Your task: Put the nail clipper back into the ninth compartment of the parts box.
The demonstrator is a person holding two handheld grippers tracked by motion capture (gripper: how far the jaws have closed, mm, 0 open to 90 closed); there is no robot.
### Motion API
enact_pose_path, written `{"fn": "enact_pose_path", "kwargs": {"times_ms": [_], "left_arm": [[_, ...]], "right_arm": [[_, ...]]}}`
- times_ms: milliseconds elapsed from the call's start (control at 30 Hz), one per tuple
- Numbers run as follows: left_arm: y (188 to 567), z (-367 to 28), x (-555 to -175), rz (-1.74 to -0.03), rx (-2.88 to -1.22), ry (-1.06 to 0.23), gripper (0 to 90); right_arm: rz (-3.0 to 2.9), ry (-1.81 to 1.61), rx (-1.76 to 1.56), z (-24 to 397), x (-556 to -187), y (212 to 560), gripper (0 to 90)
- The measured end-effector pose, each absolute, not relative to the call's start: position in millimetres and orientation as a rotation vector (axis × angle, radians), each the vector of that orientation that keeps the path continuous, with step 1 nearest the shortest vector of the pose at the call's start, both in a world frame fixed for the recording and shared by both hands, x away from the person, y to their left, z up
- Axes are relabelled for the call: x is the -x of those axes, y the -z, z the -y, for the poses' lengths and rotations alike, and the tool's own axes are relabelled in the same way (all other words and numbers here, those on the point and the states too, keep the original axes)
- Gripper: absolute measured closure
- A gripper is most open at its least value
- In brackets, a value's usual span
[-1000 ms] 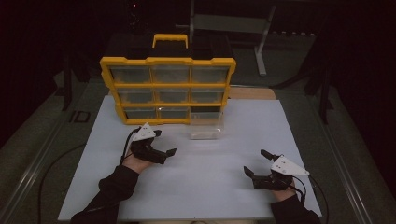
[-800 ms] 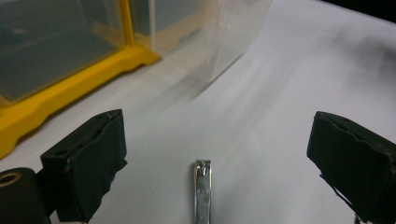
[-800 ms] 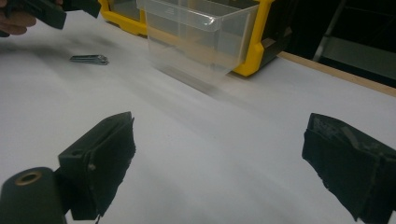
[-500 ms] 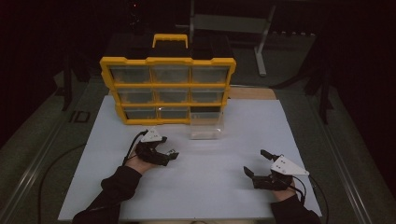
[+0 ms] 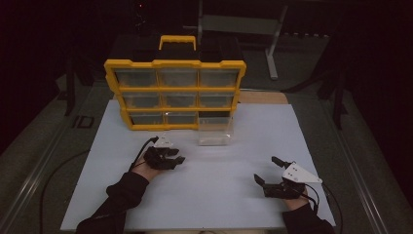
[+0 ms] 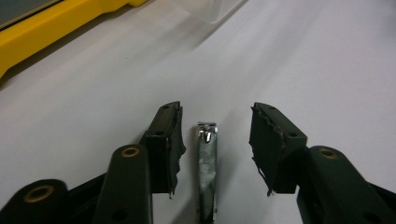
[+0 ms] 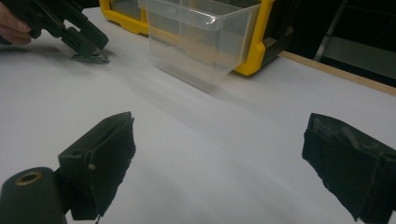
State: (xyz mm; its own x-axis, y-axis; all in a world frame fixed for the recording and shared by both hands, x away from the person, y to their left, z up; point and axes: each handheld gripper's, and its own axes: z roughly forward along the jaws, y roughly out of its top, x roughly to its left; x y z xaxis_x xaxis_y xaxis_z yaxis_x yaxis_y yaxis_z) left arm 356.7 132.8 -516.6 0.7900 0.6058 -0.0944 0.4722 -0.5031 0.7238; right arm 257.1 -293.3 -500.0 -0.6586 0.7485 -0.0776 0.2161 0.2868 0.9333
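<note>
A small metal nail clipper (image 6: 206, 168) lies flat on the white board, pointing away between the jaws of my left gripper (image 6: 215, 113). The jaws have just been closing on it, but a gap remains on each side, so the pads do not press it. In the high view the left gripper (image 5: 176, 157) sits left of centre, in front of the organizer. My right gripper (image 5: 266, 169) rests near the front right, open wide with nothing between its pads (image 7: 219, 123). The right gripper view shows the left gripper (image 7: 84, 39) over the clipper (image 7: 91, 59) at the upper left.
A yellow drawer organizer (image 5: 175, 92) with clear drawers stands at the back of the white board (image 5: 209, 200). One clear drawer (image 5: 215, 130) is pulled out and sits on the board in front of it. Dark floor surrounds the table.
The left gripper's jaws have narrowed from wide open to close around the nail clipper, and the hand has shifted slightly. The right gripper has not moved.
</note>
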Motion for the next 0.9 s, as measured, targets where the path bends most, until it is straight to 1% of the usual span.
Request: {"fn": "enact_pose_path", "kwargs": {"times_ms": [167,300,533,667,900], "left_arm": [[520.0,-130.3,-358.9,-0.818,-2.211,-0.208,61.3],[522.4,-126.9,-358.9,-0.806,-2.242,-0.194,68.5],[521.7,-127.3,-361.6,-0.825,-2.249,-0.183,75.6],[521.4,-127.6,-363.1,-0.835,-2.255,-0.173,78.1],[519.4,-125.3,-365.2,-0.834,-2.285,-0.165,78.9]], "right_arm": [[-2.05,-1.365,-0.86,293.6,-257.2,500.1,9.3],[-2.05,-1.362,-0.858,293.5,-257.3,500.3,9.3],[-2.052,-1.36,-0.859,293.2,-257.1,500.2,9.3],[-2.05,-1.36,-0.86,293.2,-256.9,500.0,9.3],[-2.056,-1.357,-0.857,292.3,-257.0,500.2,9.3]]}}
